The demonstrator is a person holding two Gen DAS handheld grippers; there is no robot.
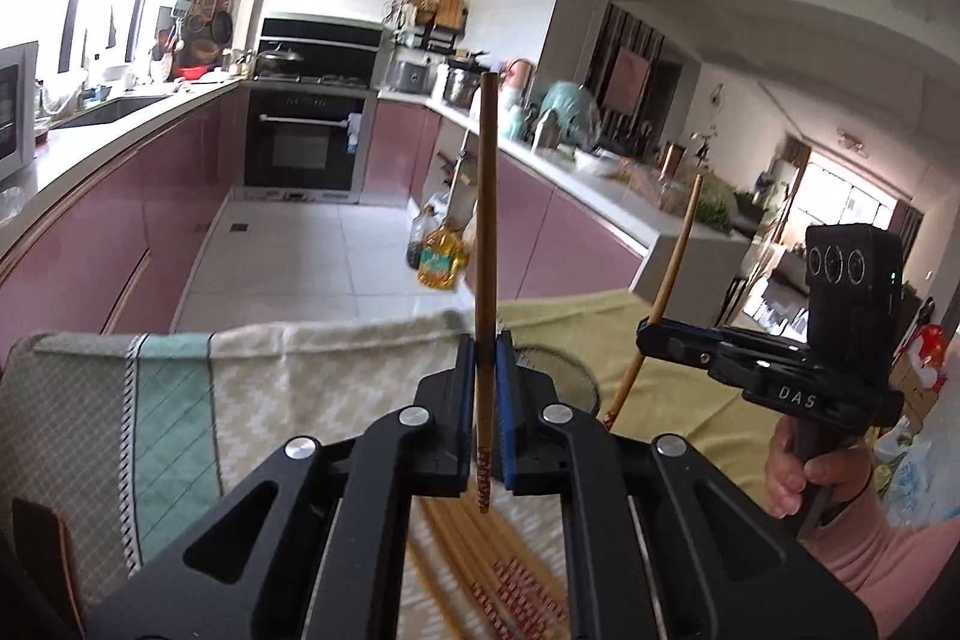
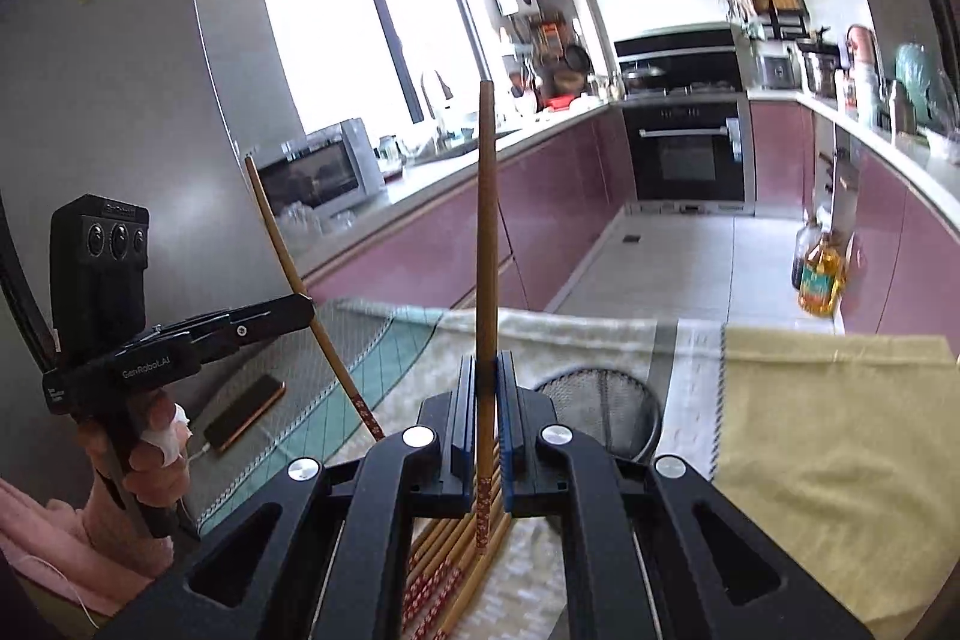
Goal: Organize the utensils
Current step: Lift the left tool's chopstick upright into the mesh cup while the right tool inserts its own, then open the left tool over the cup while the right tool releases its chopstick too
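Observation:
My left gripper (image 1: pixel 486 343) is shut on one brown chopstick (image 1: pixel 487 196), which stands upright with its red patterned end hanging below the pads. My right gripper (image 2: pixel 487 370) is shut on a second chopstick (image 2: pixel 487 220), also held upright. Each view shows the other hand too: the right gripper (image 1: pixel 645 331) with its slanted chopstick (image 1: pixel 678 250), and the left gripper (image 2: pixel 309 307) with its chopstick (image 2: pixel 288 256). Several more chopsticks (image 2: pixel 444 562) lie in a pile on the patterned cloth (image 1: pixel 336 388) beneath both grippers. A black mesh holder (image 2: pixel 606 400) sits just beyond them.
A yellow cloth (image 2: pixel 828 430) covers the table's right side, and a phone (image 2: pixel 246 412) lies on the left. Beyond the table edge are a tiled kitchen floor, pink cabinets, an oven (image 1: pixel 300 148) and oil bottles (image 1: pixel 441 259) on the floor.

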